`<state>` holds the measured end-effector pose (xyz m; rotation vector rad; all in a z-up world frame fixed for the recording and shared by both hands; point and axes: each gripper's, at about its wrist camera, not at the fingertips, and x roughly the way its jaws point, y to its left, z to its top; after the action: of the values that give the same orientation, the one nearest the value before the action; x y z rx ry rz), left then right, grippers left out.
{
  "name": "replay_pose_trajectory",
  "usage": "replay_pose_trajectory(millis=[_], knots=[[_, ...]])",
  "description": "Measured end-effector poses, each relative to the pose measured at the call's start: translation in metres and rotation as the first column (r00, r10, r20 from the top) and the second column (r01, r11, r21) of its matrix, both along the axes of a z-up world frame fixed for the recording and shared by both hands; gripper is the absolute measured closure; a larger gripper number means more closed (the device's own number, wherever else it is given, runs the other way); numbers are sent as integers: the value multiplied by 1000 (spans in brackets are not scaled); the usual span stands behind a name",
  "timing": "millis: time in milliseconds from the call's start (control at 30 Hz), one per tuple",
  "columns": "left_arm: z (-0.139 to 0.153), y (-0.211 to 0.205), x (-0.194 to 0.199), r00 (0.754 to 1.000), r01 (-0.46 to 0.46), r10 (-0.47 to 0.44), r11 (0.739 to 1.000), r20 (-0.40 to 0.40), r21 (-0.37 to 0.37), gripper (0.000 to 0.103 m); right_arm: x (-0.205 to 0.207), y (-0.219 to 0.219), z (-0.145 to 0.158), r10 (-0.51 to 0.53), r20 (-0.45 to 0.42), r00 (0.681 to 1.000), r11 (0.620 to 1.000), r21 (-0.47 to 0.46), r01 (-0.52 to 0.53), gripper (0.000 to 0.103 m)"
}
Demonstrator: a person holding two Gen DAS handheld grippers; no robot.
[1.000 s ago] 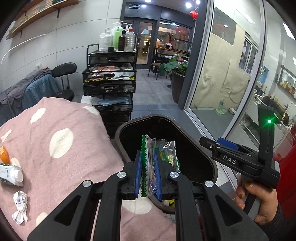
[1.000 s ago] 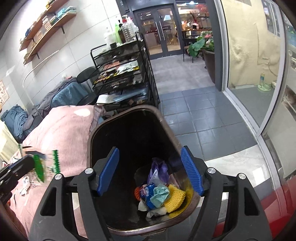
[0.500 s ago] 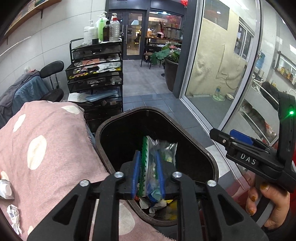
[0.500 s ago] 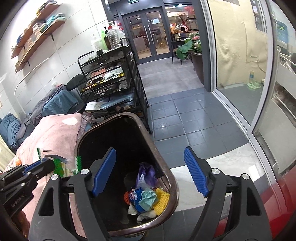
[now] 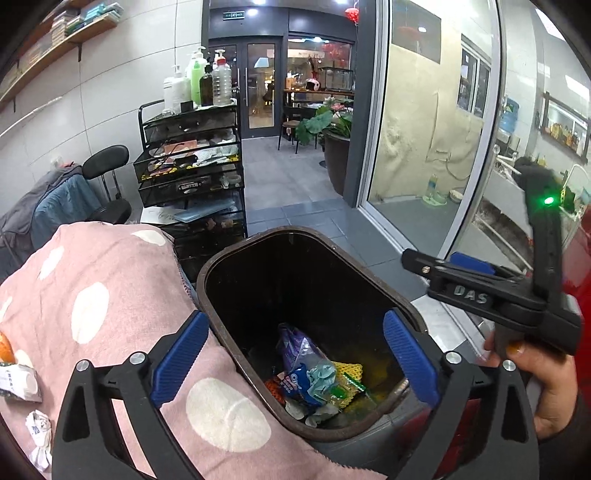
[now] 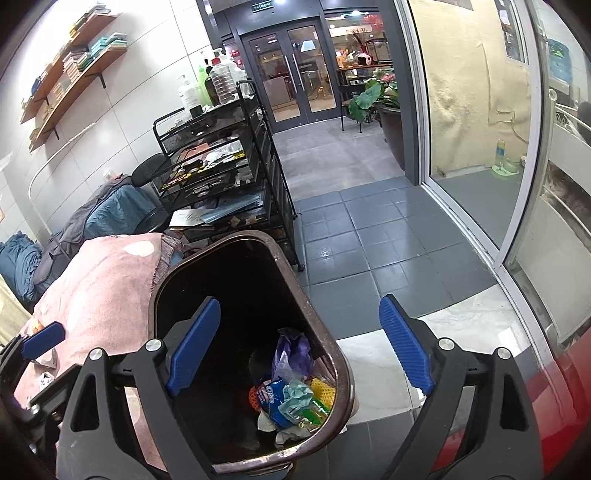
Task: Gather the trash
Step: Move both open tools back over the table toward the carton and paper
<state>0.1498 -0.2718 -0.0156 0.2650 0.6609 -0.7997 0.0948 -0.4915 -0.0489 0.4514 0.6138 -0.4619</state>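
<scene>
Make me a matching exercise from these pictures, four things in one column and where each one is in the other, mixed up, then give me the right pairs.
Things:
1. Oreo wrapper
2. crumpled paper
3. pump bottles
4. left gripper

Places:
A. on top of the black wire cart
B. open, above the trash bin
C. at the bottom of the bin, among other trash
D. on the pink dotted blanket

Pairs: 1-C, 2-D, 3-A, 4-B

Bright ceiling lights (image 5: 252, 12), glare on window glass (image 6: 476, 110), heavy fisheye warp w/ dark corners, mostly sharp.
</scene>
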Motion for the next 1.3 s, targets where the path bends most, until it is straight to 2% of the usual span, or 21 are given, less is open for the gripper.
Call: replay_pose_trajectory(millis=[433, 733, 1000, 1167, 1300], knots=[[18, 54, -18, 997, -71, 73, 995, 36, -64, 5, 7, 27, 9, 89, 44, 995, 996, -10, -89, 13], [10, 114, -15, 975, -215, 216, 976, 53, -38, 5, 20, 71, 18, 231, 69, 970, 973, -25, -230, 13], [-5, 183, -4, 931, -365, 365, 931, -1, -4, 5, 41, 124, 21, 385, 54, 922, 923, -33, -383, 12], [-15, 227, 12, 883, -466, 468, 884, -43, 39, 6, 54, 157, 21, 472, 39, 881, 882, -40, -470, 12], [-29, 256, 33, 844, -518, 526, 850, -107, 93, 20, 62, 179, 24, 522, 27, 852, 852, -48, -521, 12]])
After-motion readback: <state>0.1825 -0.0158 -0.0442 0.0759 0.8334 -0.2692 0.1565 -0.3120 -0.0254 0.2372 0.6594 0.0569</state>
